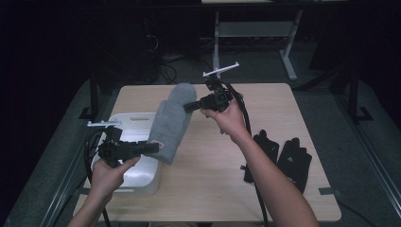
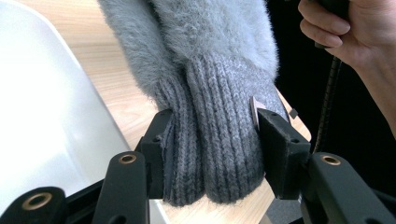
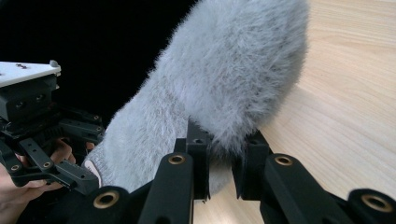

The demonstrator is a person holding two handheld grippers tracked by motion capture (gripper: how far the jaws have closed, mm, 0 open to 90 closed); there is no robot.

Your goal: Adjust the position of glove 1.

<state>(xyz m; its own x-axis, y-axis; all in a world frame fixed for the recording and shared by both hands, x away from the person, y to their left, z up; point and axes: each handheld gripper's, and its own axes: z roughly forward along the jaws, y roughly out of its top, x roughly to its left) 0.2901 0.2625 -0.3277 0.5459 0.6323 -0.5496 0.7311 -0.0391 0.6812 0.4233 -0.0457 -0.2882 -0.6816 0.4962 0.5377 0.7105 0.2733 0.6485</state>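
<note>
A fluffy grey mitten (image 1: 171,121) with a ribbed knit cuff hangs stretched in the air between both grippers, above the wooden table (image 1: 265,101). My left gripper (image 1: 152,147) is shut on the ribbed cuff (image 2: 212,140), pads pressing both sides. My right gripper (image 1: 189,107) is shut on the mitten's fuzzy far end (image 3: 233,79). In the right gripper view the left gripper (image 3: 42,135) and its hand show at the left behind the mitten. A hand gripping a cable shows top right in the left gripper view.
A white plastic bin (image 1: 135,177) sits at the table's front left, under the left gripper. A pair of black gloves (image 1: 283,158) lies at the right side of the table. Desk legs and cables stand on the floor beyond the far edge.
</note>
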